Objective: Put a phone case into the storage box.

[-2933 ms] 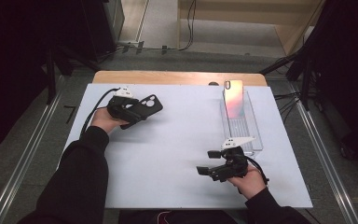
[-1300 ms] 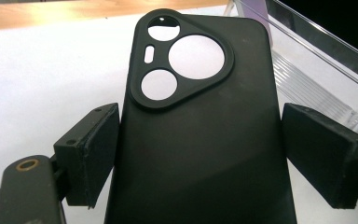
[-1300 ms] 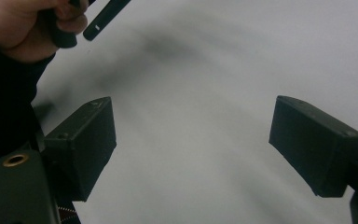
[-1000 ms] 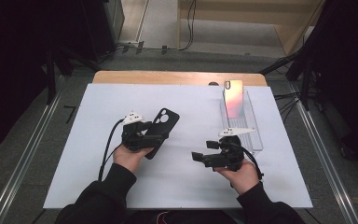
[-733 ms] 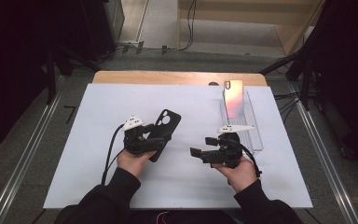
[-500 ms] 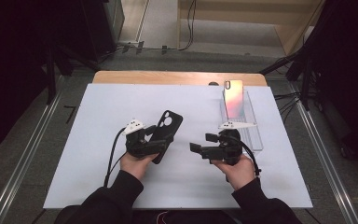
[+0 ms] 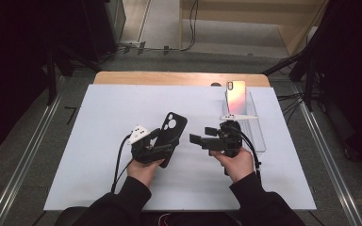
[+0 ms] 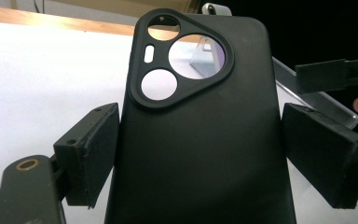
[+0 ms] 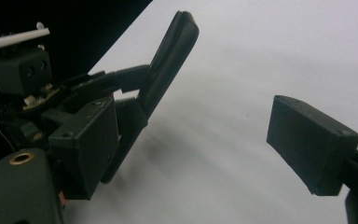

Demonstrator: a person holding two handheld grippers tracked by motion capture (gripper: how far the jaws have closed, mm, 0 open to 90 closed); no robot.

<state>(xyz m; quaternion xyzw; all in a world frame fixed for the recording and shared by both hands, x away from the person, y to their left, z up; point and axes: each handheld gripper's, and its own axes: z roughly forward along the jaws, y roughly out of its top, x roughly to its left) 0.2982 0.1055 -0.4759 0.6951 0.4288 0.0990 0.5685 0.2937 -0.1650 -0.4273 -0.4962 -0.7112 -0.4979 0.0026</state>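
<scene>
Case (image 7: 170, 134) of black, a phone case, sits clamped across its width by the left gripper (image 7: 162, 149), whose pads press on both long edges in the left gripper view. In the high view it stands a little left of the table's centre, lifted off the white mat (image 7: 99, 141). Its long axis runs from about seven o'clock to one o'clock there, the camera-cutout end pointing up toward one o'clock and away from the person. In the left gripper view the case (image 8: 200, 135) shows its back, with a rounded triangular window holding three round openings and a small slot at the top. No brand, label or writing can be read on it.

The right gripper (image 7: 199, 139) hovers just at three o'clock of the case, its jaws pointing toward nine o'clock at it. They stand wide apart with nothing between them; in the right gripper view the case (image 9: 170, 60) appears edge-on, tilted, beyond the left-hand pad.

At one o'clock of the right gripper, a phone (image 7: 235, 96) with a pinkish back leans upright in a clear stand (image 7: 259, 127).
</scene>
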